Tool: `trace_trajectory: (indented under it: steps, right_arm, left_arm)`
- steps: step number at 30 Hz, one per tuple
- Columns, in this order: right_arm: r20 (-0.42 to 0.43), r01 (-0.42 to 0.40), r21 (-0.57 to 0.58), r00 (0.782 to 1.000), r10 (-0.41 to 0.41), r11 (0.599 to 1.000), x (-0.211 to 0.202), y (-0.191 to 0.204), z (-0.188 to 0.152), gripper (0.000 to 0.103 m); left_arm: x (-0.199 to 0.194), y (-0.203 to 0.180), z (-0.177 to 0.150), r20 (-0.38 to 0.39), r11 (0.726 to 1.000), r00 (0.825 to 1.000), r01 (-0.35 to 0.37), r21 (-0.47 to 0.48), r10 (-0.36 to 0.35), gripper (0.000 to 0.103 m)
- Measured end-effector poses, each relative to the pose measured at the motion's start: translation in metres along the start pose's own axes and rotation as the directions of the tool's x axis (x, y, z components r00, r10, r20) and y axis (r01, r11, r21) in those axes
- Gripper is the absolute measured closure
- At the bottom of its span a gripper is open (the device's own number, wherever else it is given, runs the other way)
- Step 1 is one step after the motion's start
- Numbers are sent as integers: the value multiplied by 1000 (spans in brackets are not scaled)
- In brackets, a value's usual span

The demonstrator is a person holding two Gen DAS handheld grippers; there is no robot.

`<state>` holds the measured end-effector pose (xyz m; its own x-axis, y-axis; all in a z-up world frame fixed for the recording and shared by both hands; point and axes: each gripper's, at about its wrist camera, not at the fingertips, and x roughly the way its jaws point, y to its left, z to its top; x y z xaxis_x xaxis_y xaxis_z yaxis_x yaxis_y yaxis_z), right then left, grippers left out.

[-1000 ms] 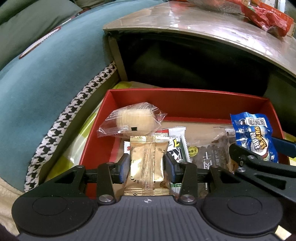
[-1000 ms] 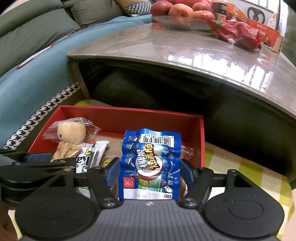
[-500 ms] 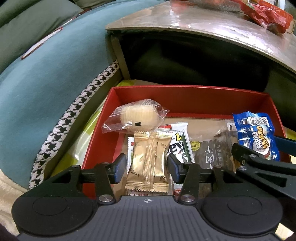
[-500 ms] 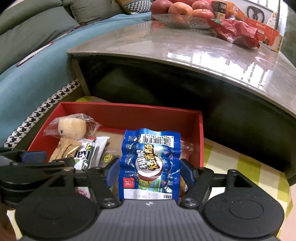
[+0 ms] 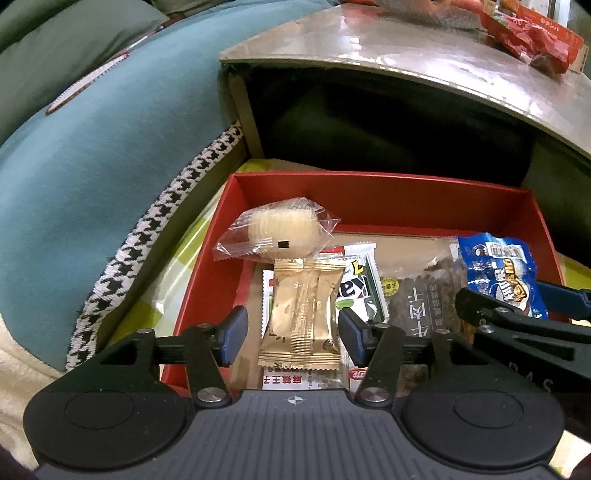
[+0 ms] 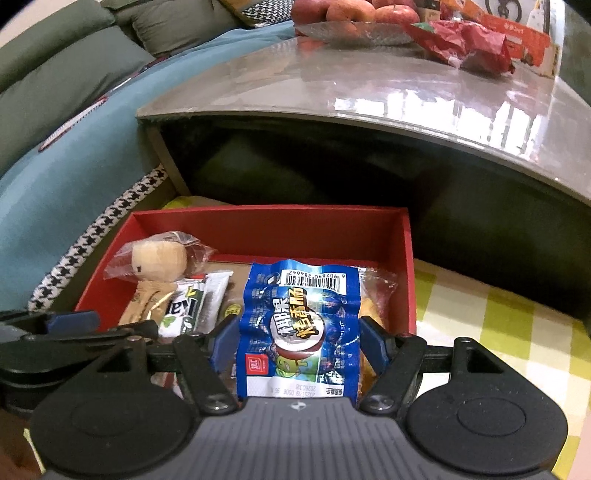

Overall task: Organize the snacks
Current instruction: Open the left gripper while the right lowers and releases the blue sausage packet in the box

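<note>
Snack sorting, at the point where one packet has just been set down. Left hand-held gripper (image 5: 291,332) hangs over the near left part of the red box (image 5: 369,192); its jaws have just been opening and now stand moderately apart, a gap showing on either side of the gold packet (image 5: 301,314), which lies between them on the packets beneath, pressed by neither pad. Just ahead of this gripper rests a clear bag of round crackers (image 5: 280,230); to its right lie a green-and-white packet (image 5: 360,286) and a dark brown packet (image 5: 421,301), all inside the box. Right hand-held gripper (image 6: 297,343) is clamped at medium width on the blue sausage packet (image 6: 301,325), the pads pressing its two side edges; the packet is held upright over the near right part of the box, barcode end away from the camera. An orange-wrapped item (image 6: 373,299) lies just behind and to the right of it. Beyond both grippers stands a glossy desk (image 6: 369,88) bearing a plate of apples (image 6: 354,14) and a red bag (image 6: 465,44). By appearance several snacks are already boxed; the blue packet has yet to be released, and whether items on the desk belong to the task cannot be told.
</note>
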<state>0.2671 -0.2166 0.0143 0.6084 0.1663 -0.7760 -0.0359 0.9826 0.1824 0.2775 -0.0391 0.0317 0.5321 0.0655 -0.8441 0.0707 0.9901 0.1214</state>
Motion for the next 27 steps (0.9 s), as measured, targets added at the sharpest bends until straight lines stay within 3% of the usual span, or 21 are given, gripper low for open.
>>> trace_trajectory:
  steps: [14, 25, 27]
  right_arm:
    - [27, -70, 68, 997, 68, 995, -17, 1, 5, 28]
    - [64, -18, 64, 998, 14, 998, -36, -3, 0, 28]
    - [61, -15, 66, 998, 11, 998, -40, -4, -3, 23]
  left_arm:
    - [-10, 9, 1, 17, 1000, 1000, -3, -10, 3, 32]
    - [-23, 6, -5, 41, 1000, 999, 5, -2, -5, 26]
    - [-26, 6, -8, 48, 1000, 999, -2, 0, 2, 24]
